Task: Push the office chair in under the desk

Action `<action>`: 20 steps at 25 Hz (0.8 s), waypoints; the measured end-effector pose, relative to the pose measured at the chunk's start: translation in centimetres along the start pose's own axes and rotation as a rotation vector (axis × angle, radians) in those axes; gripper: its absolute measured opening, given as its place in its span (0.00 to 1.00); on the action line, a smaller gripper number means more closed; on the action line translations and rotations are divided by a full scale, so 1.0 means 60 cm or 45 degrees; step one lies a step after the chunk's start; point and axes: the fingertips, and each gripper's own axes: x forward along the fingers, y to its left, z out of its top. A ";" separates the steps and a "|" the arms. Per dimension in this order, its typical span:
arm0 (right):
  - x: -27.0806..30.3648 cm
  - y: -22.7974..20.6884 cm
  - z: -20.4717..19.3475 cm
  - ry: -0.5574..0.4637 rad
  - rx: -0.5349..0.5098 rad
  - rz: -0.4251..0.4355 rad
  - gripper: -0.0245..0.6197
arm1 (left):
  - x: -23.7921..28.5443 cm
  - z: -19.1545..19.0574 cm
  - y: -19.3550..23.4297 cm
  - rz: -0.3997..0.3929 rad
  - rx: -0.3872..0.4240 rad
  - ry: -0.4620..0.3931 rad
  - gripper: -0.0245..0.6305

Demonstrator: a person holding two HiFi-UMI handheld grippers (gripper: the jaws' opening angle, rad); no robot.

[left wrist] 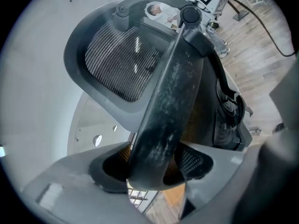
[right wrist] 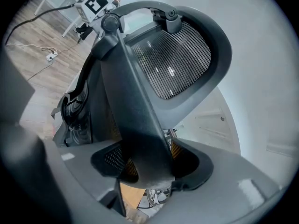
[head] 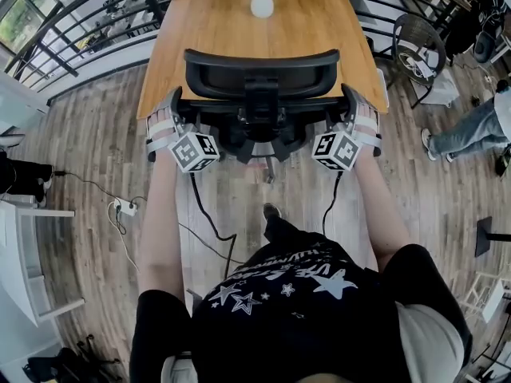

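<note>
The black office chair [head: 261, 94] stands at the near edge of the wooden desk [head: 200, 30], its back toward me and its seat partly under the desktop. My left gripper [head: 172, 116] is at the left side of the chair's back, my right gripper [head: 355, 116] at the right side. In the left gripper view a dark frame bar [left wrist: 170, 101] fills the gap between the jaws of the left gripper [left wrist: 152, 164], below the mesh panel [left wrist: 121, 62]. The right gripper [right wrist: 147, 164] is shut on the matching bar [right wrist: 135, 111] in the same way.
A white vase with flowers [head: 262, 2] stands at the desk's far end. A black railing [head: 80, 22] runs behind the desk. A round chair [head: 419, 46] and a person's legs [head: 467, 130] are at the right. A power strip with cables [head: 124, 207] lies on the floor at the left.
</note>
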 end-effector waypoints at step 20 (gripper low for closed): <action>-0.036 0.014 0.015 -0.060 0.024 0.067 0.58 | -0.060 0.004 0.009 0.001 -0.084 0.107 0.49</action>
